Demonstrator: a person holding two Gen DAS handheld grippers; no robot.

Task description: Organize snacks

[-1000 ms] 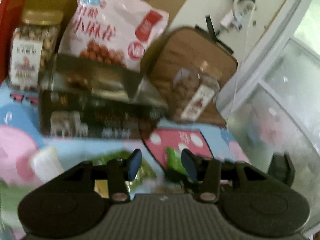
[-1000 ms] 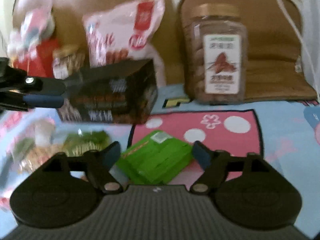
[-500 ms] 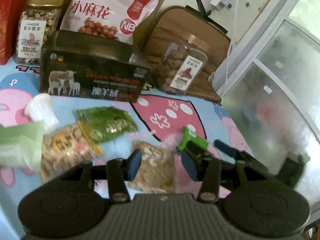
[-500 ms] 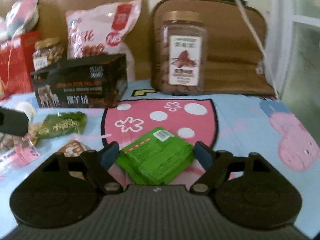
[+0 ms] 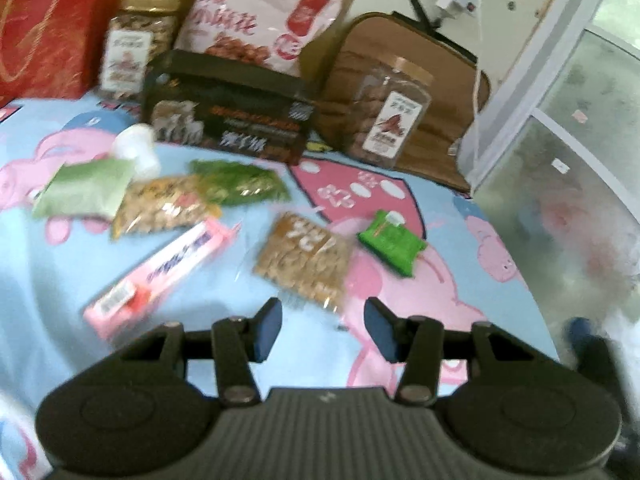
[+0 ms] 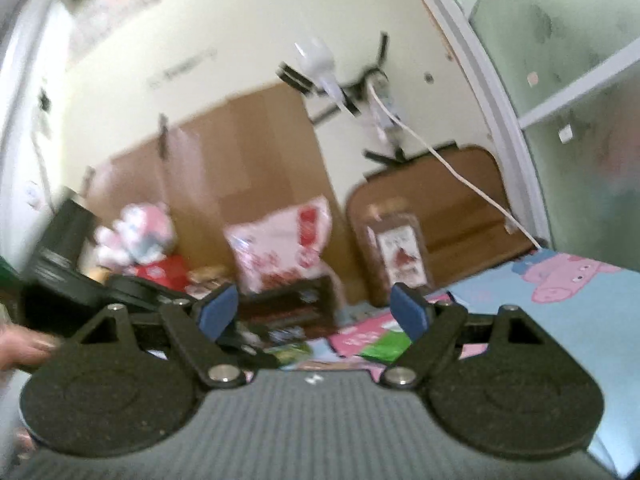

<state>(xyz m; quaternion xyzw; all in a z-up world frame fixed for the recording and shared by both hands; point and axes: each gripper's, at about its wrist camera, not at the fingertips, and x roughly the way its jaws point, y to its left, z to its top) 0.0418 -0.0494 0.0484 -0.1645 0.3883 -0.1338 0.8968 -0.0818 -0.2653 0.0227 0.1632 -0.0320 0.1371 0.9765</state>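
Loose snacks lie on a cartoon-print blue sheet: a bright green packet, a clear bag of brown crackers, a pink long box, a nut bag, a dark green bag and a pale green pack. My left gripper is open and empty, held above the sheet just short of the cracker bag. My right gripper is open and empty, raised and tilted up toward the wall; the green packet shows low between its fingers.
At the back stand a black box, a pink snack bag, two clear jars, a red gift bag and a brown cushion. A frosted glass partition borders the right side. The left gripper's body appears at the right view's left.
My left gripper has pulled back and up, bringing more snacks into view. My right gripper has lifted away from the green packet and tilted up toward the wall.
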